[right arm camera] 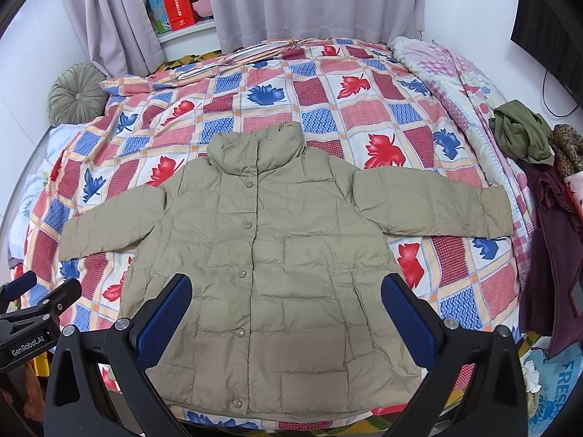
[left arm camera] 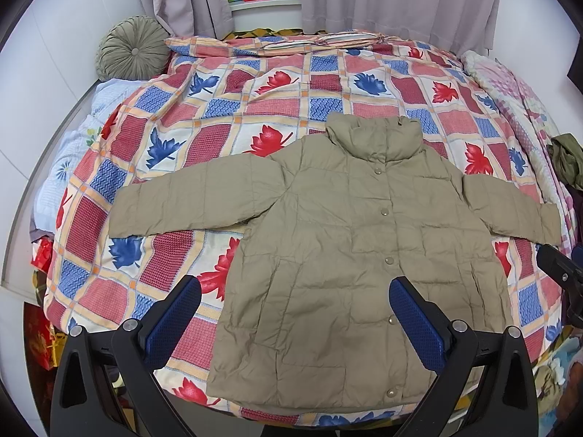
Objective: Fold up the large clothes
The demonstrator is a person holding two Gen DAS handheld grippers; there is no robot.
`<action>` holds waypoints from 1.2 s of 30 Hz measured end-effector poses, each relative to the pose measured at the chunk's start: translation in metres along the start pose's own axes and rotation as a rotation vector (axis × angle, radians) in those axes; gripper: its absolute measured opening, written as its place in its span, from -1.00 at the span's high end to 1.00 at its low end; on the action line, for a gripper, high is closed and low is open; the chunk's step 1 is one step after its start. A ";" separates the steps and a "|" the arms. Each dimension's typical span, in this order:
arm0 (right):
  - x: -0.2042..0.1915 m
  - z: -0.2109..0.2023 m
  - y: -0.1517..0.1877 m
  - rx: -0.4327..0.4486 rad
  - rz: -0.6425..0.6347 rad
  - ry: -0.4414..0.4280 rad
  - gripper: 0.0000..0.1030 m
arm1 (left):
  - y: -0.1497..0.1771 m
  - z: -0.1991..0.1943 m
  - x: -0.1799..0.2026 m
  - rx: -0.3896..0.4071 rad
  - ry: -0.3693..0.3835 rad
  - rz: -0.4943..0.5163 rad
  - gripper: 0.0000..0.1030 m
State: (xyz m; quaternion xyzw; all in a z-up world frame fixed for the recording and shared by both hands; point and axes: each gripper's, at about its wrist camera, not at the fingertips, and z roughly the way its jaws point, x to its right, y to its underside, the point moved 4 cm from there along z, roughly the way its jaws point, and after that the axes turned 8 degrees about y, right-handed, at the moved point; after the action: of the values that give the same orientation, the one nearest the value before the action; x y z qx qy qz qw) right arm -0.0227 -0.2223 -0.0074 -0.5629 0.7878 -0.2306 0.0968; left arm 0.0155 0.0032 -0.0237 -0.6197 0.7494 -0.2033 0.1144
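A khaki quilted jacket [left arm camera: 349,240] lies flat and face up on the bed, buttoned, collar toward the far side, both sleeves spread out sideways. It also shows in the right wrist view [right arm camera: 277,262]. My left gripper [left arm camera: 295,291] is open and empty, held above the jacket's lower left part and hem. My right gripper [right arm camera: 286,289] is open and empty, held above the jacket's lower middle. The right gripper's body shows at the right edge of the left wrist view [left arm camera: 561,273]; the left gripper's body shows at the left edge of the right wrist view [right arm camera: 32,313].
The bed has a leaf-patterned checked quilt [left arm camera: 226,109]. A round green cushion [left arm camera: 131,49] sits at the far left corner. A pink checked blanket [right arm camera: 455,73] and a pile of dark clothes [right arm camera: 539,167] lie along the right edge. Curtains [right arm camera: 309,0] hang behind.
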 end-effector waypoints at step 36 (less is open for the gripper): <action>-0.015 -0.001 0.001 -0.035 -0.001 0.000 -1.00 | 0.013 0.023 -0.030 -0.057 0.044 -0.047 -1.00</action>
State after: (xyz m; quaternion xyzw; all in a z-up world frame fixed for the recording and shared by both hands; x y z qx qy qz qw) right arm -0.0193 -0.2081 -0.0083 -0.5650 0.7913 -0.2170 0.0867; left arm 0.0197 0.0311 -0.0526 -0.6357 0.7423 -0.1982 0.0753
